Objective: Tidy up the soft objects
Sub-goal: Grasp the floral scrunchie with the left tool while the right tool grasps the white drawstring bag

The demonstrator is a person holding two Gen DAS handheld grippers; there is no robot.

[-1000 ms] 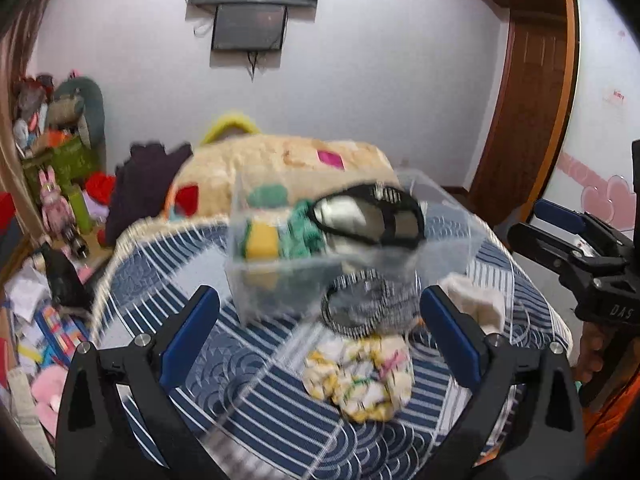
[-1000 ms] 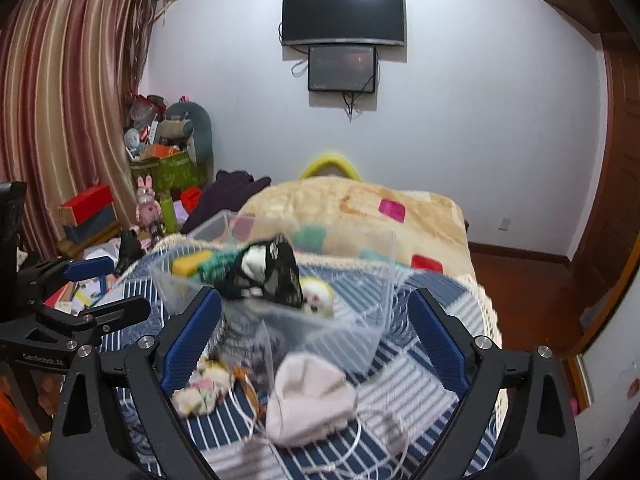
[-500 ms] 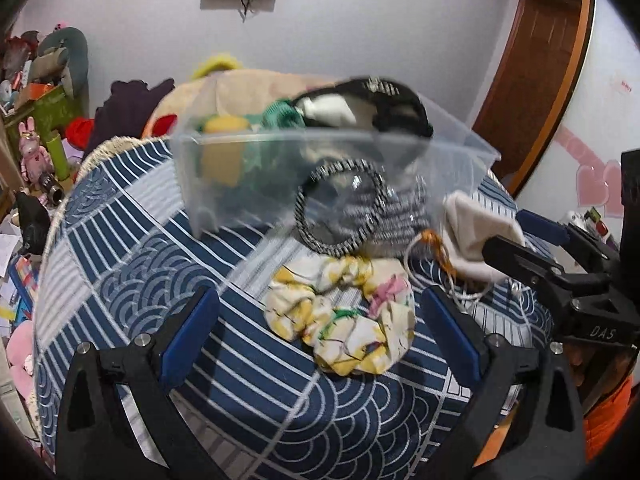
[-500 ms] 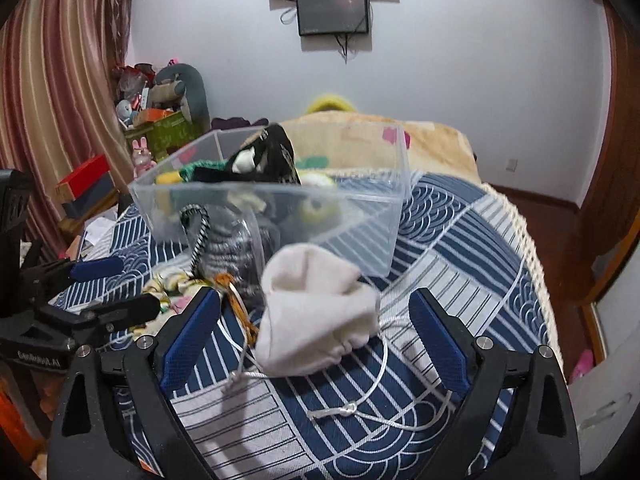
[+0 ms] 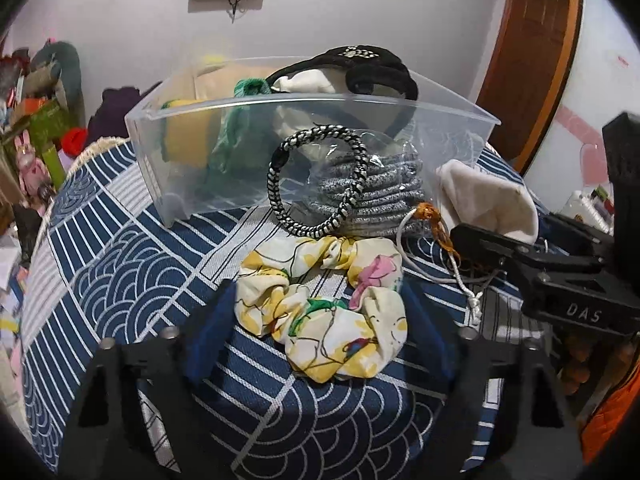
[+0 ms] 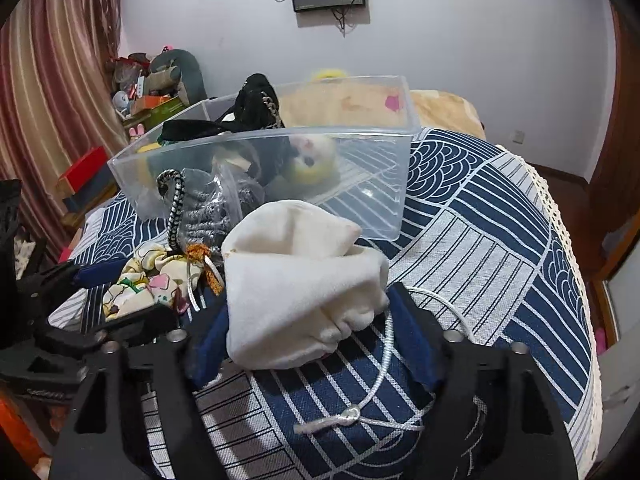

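Floral scrunchie (image 5: 326, 308) lies on the blue patterned cloth (image 5: 120, 280) between the spread fingers of the left gripper (image 5: 320, 332), just before the clear bin (image 5: 312, 120). Beside it, the right gripper (image 6: 308, 336) stands apart around the cream pouch (image 6: 300, 280).

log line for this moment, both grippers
left gripper: open, straddling floral scrunchie | right gripper: open, straddling white pouch | bin: partly filled

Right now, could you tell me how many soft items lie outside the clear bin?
4: floral scrunchie, white pouch, striped hair tie, grey bagged hair ties. More may be hidden.
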